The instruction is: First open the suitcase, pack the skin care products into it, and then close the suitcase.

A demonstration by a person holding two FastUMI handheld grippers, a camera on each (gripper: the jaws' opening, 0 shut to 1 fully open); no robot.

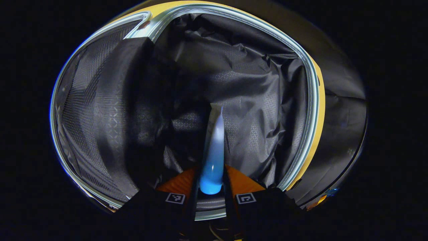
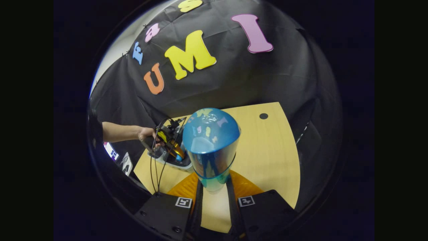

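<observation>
In the left gripper view I look down into the open suitcase (image 1: 312, 100), which has a pale zip rim, a yellow shell and crumpled black lining (image 1: 240, 77). My left gripper (image 1: 211, 182) is shut on a slim tube (image 1: 215, 147), blue at the base and white toward its tip, held just above the lining. In the right gripper view my right gripper (image 2: 214, 185) is shut on a shiny blue bottle (image 2: 210, 144), held upright above the wooden table (image 2: 267, 150). Farther left, a hand (image 2: 145, 134) holds the left gripper (image 2: 170, 144) over the suitcase (image 2: 160, 157).
A mesh divider panel (image 1: 90, 110) covers the suitcase's left half. The table has a dark round hole (image 2: 263, 116) near its far edge. The black booth wall rises behind the table. A few small items (image 2: 115, 155) lie beyond the table's left edge.
</observation>
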